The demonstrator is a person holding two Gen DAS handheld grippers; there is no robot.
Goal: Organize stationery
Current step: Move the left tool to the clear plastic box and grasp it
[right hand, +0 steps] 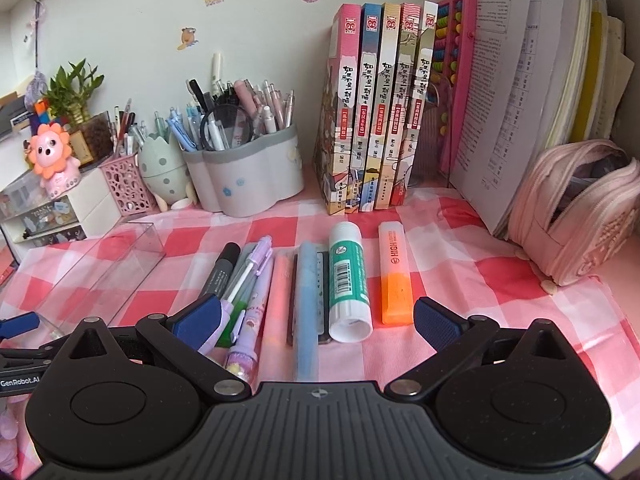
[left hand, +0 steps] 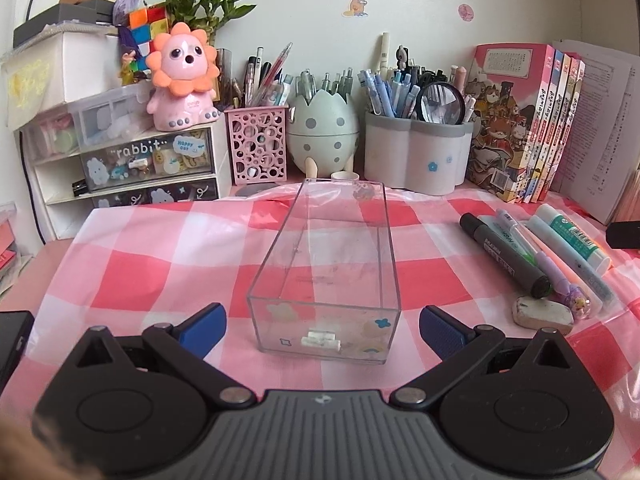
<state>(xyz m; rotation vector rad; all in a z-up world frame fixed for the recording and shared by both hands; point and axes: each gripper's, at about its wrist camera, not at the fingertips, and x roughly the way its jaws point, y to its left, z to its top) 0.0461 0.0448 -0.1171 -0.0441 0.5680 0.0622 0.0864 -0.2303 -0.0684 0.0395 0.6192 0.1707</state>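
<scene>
Right gripper (right hand: 316, 320) is the one placed for the pick: jaws spread wide, nothing between them, hovering over the near ends of a row of loose stationery on the checked cloth (right hand: 460, 248). Taking the glue stick (right hand: 347, 280) as the landmark: orange highlighter (right hand: 394, 276) just to its right, light blue pen (right hand: 307, 304) just to its left, then a peach-pink pen (right hand: 277, 300), a lilac pen (right hand: 246, 304) and a black marker (right hand: 222, 268) further left. All lie roughly parallel, long axes running straight away from the jaws, so the fingers close across the barrels, not along them. The row sits packed, neighbours touching or nearly so; the highlighter on the right edge has the most free room beside it, my guess for the cleanest first grab. Left gripper (left hand: 322, 330) also wide open and empty, straddling the near short end of the clear box (left hand: 324, 280), which lies well left of the glue stick with its long axis also pointing away. Box holds only a small white scrap at its near end, can't tell what. An eraser (left hand: 542, 311) sits at the near tips of the marker and lilac pen. Judgement: right hand picks, left steadies the box; carry leftward from the glue stick, pens need no turn to match the box's axis.
</scene>
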